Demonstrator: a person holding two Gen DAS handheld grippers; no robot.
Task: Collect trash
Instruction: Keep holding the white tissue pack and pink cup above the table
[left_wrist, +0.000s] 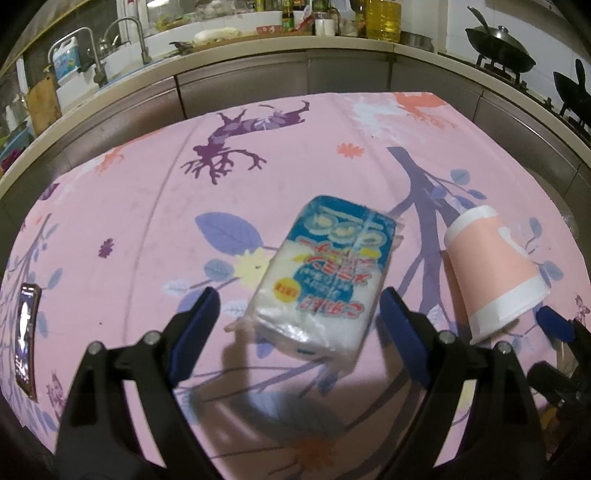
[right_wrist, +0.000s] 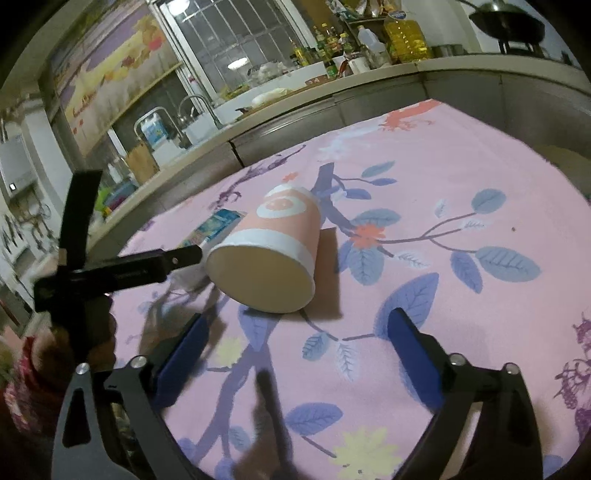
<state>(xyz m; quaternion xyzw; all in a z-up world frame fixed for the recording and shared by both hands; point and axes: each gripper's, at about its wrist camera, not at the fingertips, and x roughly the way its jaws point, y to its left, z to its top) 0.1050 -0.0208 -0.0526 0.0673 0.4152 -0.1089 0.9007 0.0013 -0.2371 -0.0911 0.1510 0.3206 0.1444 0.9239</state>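
Note:
A blue-and-white plastic-wrapped pack (left_wrist: 321, 273) lies on the pink flowered tablecloth (left_wrist: 147, 206). Its near end sits between the spread fingers of my left gripper (left_wrist: 299, 304), and the blue pads do not press on it. To its right a pink paper cup (left_wrist: 495, 273) with white bands lies on its side. In the right wrist view the cup (right_wrist: 273, 251) has its mouth turned towards me, just ahead of my right gripper (right_wrist: 297, 328), which is open and holds nothing. A left gripper finger (right_wrist: 184, 258) reaches in beside the cup's rim, and the pack (right_wrist: 214, 229) shows behind it.
A phone (left_wrist: 26, 332) lies near the table's left edge. A hand (right_wrist: 96, 332) in a red patterned sleeve holds the left gripper. Past the table's far edge runs a kitchen counter (left_wrist: 280, 51) with a sink tap (left_wrist: 140, 40), bottles and woks (left_wrist: 498, 48).

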